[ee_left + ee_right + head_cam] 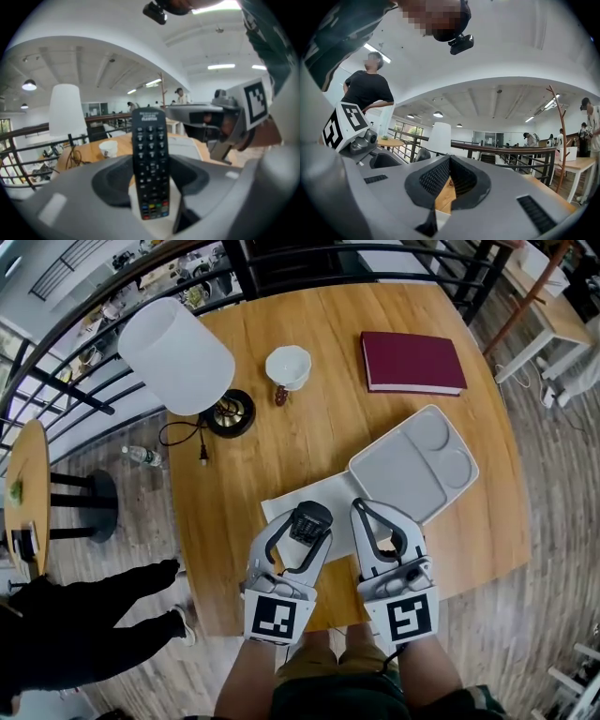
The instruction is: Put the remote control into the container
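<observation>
— Where's the remote (150, 154)?

— In the left tongs (307, 526), which pinch it by its long sides. It stands on end between the pads, buttons toward that camera, coloured keys lowest.

— And where is that relative to the tray (405, 479)?

— Just off the tray's near left corner, over the white sheet (295, 498) that pokes out from under that corner. The remote isn't in the tray; its compartments are bare.

— And the right tongs (362, 510)?

— Pressed together at the tips with nothing between them — only wood shows through the gap behind. They sit at the tray's near edge, beside the left pair.

— What else is on the surface (281, 437)?

— Beyond the tray there's a red book (412, 362). Left of that are a white cup (288, 367) and a lamp (178, 352).
</observation>
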Demonstrator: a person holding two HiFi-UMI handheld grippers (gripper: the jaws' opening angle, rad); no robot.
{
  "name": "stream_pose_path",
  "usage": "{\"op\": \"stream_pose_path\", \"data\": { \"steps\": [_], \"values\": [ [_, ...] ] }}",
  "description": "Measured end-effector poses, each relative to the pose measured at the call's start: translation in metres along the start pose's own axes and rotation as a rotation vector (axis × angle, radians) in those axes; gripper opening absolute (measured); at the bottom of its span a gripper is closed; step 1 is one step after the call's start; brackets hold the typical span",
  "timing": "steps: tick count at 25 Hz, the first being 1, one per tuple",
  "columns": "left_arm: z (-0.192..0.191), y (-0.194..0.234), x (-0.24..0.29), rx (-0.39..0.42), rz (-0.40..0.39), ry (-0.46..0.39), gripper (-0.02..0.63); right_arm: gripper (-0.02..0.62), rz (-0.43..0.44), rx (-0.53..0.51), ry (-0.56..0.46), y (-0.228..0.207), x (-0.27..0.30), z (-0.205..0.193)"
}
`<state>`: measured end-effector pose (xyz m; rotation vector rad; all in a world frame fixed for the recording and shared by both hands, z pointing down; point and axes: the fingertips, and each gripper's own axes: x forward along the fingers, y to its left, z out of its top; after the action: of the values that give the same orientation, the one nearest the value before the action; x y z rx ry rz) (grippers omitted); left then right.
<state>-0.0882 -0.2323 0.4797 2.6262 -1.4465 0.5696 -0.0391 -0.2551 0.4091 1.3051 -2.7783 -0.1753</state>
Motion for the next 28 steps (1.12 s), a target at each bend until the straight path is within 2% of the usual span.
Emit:
{"op": "stream_pose_path", "data": {
  "steps": [4,10,28],
  "values": [
    [-0.011,-0.001,0.012,-0.005,-0.023,0.054,0.235,0.015,-0.003,0.016,0.006,-0.005,0.007,-0.006],
    [-0.033,-0.010,0.024,-0.001,-0.083,0.181,0.235,0.015,-0.001,0.034,0.034,-0.009,0.013,-0.022],
    [-0.086,-0.018,0.048,-0.005,-0.192,0.501,0.235,0.015,-0.033,0.106,0.069,-0.017,0.020,-0.057]
  ]
}}
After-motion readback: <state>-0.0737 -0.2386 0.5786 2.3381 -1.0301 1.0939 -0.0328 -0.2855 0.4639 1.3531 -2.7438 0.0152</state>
